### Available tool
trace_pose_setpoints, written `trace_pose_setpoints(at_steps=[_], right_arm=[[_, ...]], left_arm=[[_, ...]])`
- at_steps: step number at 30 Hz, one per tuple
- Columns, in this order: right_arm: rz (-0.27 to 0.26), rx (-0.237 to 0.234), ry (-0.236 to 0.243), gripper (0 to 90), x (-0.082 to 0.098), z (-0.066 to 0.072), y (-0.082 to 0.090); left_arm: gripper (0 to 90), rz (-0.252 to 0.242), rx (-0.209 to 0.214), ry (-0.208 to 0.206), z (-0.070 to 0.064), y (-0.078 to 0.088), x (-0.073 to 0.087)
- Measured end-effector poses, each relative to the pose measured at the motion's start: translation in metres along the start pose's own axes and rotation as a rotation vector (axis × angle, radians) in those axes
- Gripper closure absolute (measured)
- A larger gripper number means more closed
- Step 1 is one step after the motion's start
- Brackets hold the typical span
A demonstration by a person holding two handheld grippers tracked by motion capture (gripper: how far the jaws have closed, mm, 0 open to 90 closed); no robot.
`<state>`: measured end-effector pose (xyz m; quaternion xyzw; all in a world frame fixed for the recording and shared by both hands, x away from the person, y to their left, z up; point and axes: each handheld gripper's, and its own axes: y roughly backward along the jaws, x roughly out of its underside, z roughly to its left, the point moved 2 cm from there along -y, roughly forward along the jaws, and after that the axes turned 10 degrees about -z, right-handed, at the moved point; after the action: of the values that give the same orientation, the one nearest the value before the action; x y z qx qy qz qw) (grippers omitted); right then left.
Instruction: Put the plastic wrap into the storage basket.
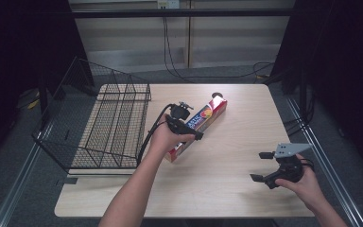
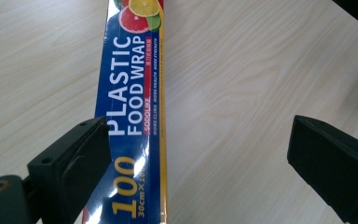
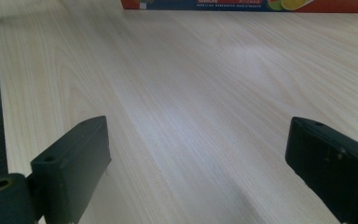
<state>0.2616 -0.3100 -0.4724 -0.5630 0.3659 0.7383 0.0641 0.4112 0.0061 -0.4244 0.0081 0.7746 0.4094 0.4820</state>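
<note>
Black wire basket (image 1: 105, 124) on the table's left edge, light wooden table (image 1: 227, 184), cables (image 1: 179, 71) behind

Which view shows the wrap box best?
The left gripper view: the wrap box runs up the frame, its lettering readable, beside one open jaw. The high view shows the whole box lying on the table, partly under the left gripper. The right gripper view catches its lower edge at the top.
</note>
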Motion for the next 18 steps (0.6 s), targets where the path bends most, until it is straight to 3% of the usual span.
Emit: trace_pose_setpoints(at_steps=[12,18], right_arm=[[-0.007,-0.005,0.000,5.4,0.000,0.000,0.000],[-0.003,-0.010,-0.001,5.5,0.000,0.000,-0.002]], left_arm=[[6.2,0.032,-0.011,0.006,0.011,-0.021,-0.006],[6.5,0.027,-0.008,0.031,0.015,-0.030,-0.011]])
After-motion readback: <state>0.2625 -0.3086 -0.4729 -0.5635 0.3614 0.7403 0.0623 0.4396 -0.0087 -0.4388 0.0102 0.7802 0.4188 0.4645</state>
